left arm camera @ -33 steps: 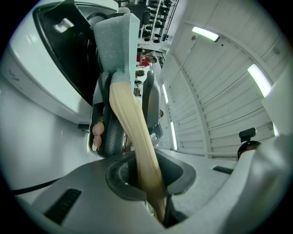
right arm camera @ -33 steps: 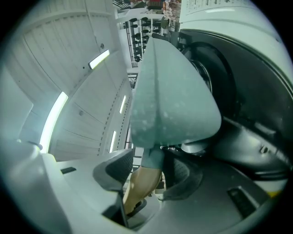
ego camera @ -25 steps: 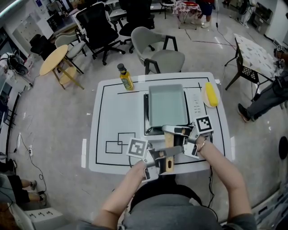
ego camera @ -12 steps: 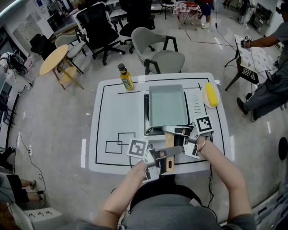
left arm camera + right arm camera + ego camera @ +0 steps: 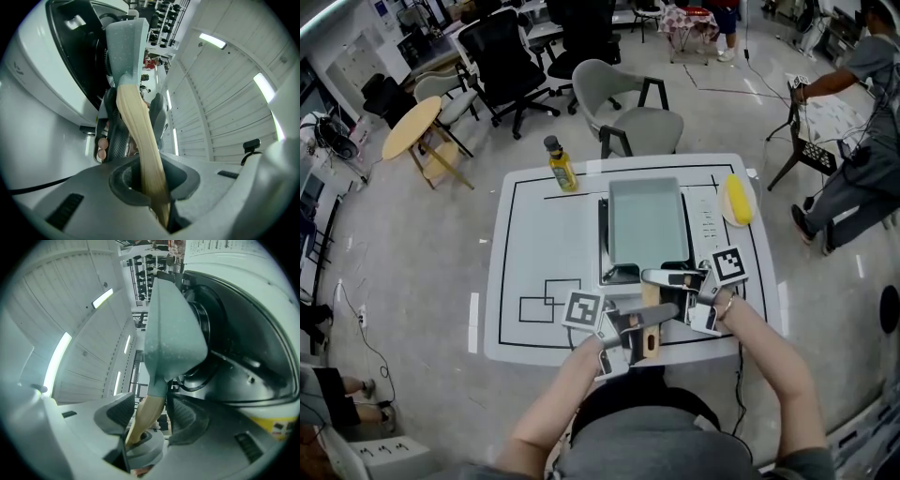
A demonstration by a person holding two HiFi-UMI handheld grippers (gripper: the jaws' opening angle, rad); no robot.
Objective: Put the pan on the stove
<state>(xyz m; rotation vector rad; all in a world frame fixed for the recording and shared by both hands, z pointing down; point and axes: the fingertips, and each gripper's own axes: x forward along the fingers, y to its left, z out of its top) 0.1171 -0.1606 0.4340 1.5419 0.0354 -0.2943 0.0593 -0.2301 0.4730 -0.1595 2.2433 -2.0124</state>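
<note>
Worktop [image 5: 534, 234], white, bearing stove [image 5: 604, 234], mostly hidden under pan [image 5: 647, 220]. Pan on stove, long axis running away from person, wooden handle [image 5: 651, 298] nearest. Left tongs [image 5: 154, 187] clamped on handle; right tongs [image 5: 150, 412] just opening, pads clear, handle between.
</note>
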